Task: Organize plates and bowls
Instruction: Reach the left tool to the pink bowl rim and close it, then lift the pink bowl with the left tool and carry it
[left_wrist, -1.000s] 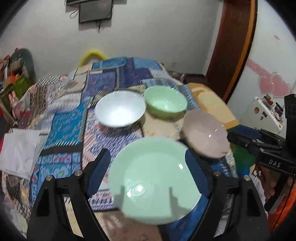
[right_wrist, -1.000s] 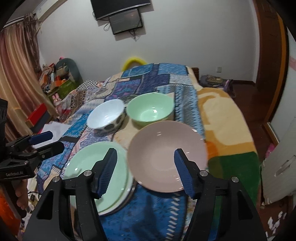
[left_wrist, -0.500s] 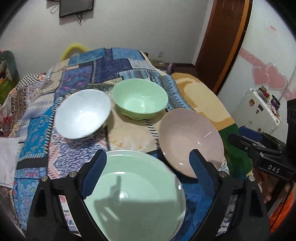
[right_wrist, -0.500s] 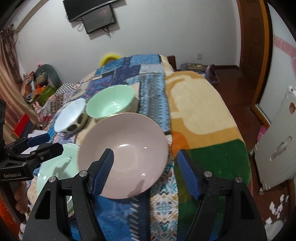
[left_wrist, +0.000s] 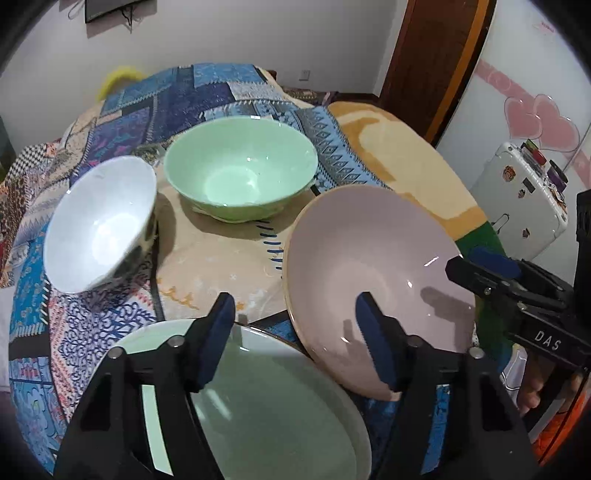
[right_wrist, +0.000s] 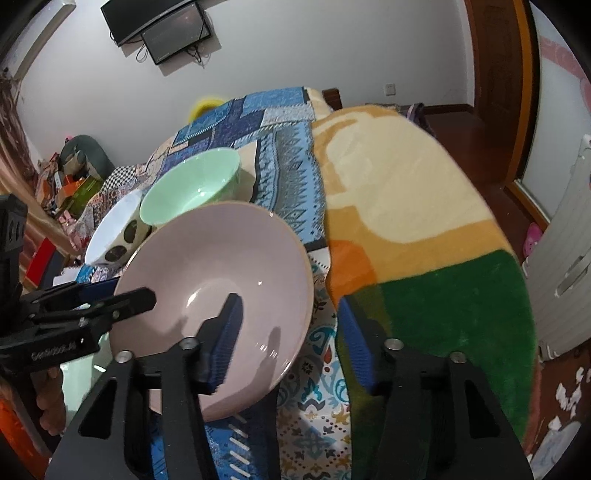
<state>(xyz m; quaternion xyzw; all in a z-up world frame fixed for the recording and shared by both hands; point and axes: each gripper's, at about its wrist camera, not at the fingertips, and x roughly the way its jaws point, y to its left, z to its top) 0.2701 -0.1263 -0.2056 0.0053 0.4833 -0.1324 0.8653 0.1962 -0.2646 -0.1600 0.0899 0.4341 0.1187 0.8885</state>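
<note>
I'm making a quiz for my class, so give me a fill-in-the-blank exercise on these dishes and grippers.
1. The bowl next to the white bowl is coloured ____.
2. The right gripper straddles the rim of the ____ plate.
3. The left gripper hovers over the near edge of the green plate and the ____ plate.
4. Every dish rests on a patchwork ____.

Missing words: green; pink; pink; blanket

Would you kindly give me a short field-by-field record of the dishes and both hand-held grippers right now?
Surface: patchwork cloth
Bowls: green bowl upright; white bowl tilted, beside it
Plates: pink plate tilted, edge overlapping green plate
Left hand-held gripper: open, jaws just closing, above where the plates meet
Right hand-held gripper: open, jaws just closing, straddling pink plate's rim
</note>
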